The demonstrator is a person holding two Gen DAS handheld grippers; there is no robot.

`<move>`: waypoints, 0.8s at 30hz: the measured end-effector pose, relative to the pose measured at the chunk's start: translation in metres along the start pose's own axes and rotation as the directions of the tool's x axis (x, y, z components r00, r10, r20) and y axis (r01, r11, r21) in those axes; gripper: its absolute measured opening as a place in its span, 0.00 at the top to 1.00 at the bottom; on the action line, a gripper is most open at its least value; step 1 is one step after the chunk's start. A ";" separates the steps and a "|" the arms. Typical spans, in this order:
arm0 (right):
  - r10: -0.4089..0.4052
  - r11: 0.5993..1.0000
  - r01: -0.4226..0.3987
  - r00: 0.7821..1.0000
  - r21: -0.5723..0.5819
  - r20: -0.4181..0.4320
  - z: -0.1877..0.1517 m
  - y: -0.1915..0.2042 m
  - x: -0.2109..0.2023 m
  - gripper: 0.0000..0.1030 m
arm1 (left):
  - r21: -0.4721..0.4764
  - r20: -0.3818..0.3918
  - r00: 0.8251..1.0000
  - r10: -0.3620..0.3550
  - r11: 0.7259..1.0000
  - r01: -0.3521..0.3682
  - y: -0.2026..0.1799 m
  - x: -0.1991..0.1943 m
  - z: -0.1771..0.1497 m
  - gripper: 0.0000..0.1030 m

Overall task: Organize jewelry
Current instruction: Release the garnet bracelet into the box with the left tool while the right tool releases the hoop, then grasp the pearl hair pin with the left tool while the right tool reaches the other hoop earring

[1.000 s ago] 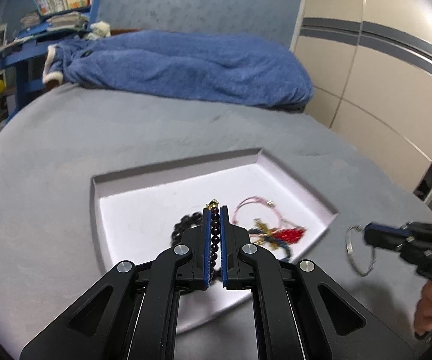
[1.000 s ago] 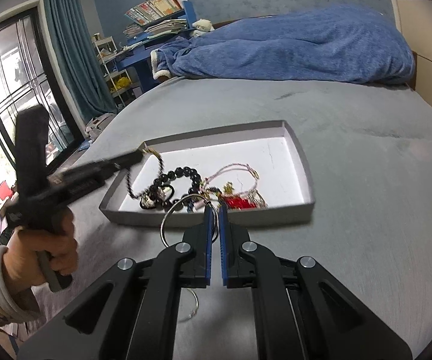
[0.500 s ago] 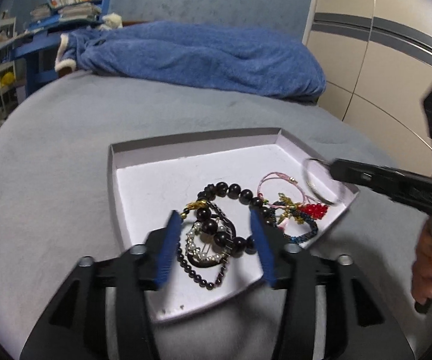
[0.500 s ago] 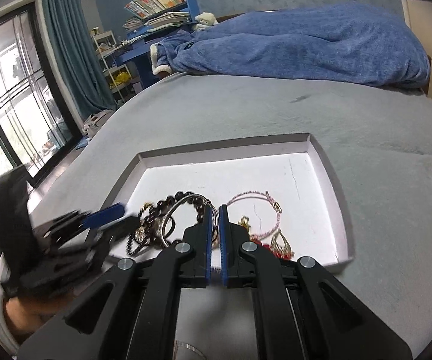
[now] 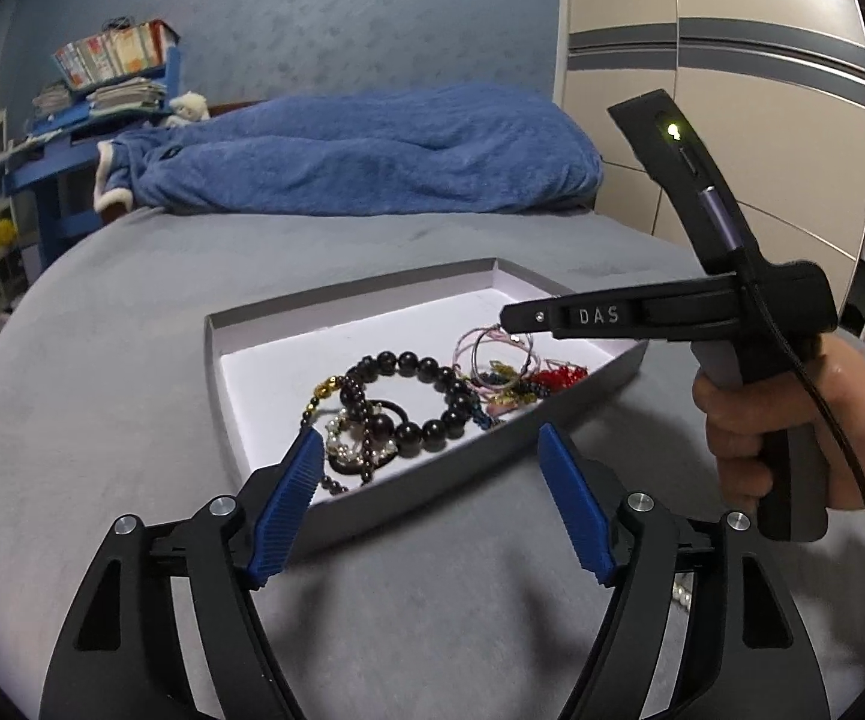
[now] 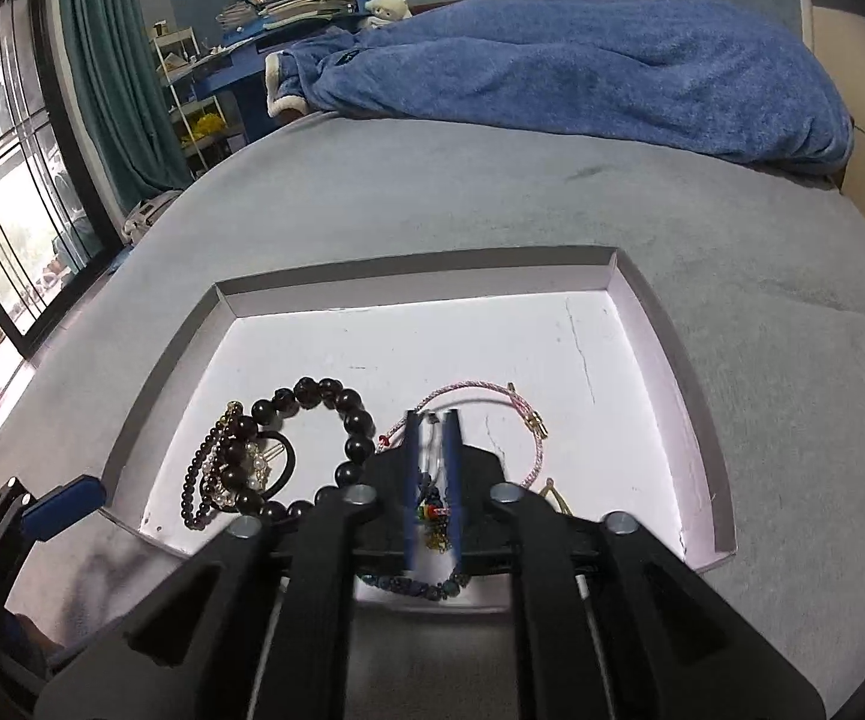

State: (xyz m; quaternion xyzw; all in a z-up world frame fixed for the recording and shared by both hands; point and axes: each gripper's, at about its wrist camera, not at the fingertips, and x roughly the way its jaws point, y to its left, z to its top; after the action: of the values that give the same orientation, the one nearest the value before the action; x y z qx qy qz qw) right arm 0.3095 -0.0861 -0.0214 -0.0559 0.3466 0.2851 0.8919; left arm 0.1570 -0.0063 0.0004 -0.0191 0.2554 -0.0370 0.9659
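Tray (image 5: 366,294) is the landmark. From the left wrist, the left gripper (image 5: 426,468) hangs at its near rim, jaws spread wide and empty, the dark bead bracelet (image 5: 426,396) just beyond. From the right wrist, the right gripper (image 6: 432,474) sits over the tray's near side, jaws almost closed on a thin silver ring (image 6: 431,450), the pink cord bracelet (image 6: 492,402) lying past its tips.

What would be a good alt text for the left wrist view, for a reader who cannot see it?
The left tongs stand wide open at the near edge of a shallow grey tray on a grey bed, over a black bead bracelet tangled with other jewelry. The right tongs, held in a hand, reach over the tray above a thin ring.
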 end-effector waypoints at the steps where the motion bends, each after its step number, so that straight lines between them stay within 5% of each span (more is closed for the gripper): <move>1: 0.011 1.000 -0.012 1.000 0.006 0.017 -0.002 -0.001 -0.006 0.74 | -0.001 -0.003 1.000 -0.001 1.000 0.001 0.000 -0.001 -0.001 0.27; 8: 0.045 0.999 -0.047 0.995 0.020 0.091 -0.022 -0.008 -0.045 0.59 | 0.016 -0.006 1.000 -0.006 1.000 0.006 -0.003 -0.005 -0.005 0.26; 24: 0.024 0.991 -0.031 0.998 0.127 0.053 -0.108 -0.040 -0.093 0.58 | 0.130 -0.063 0.996 -0.065 0.989 0.073 -0.031 -0.011 -0.018 0.26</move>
State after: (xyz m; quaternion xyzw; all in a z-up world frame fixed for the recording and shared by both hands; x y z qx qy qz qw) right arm 0.2131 -0.1949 -0.0464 0.0134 0.3417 0.2758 0.8983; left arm 0.1367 -0.0370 -0.0083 0.0373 0.2799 -0.0877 0.9553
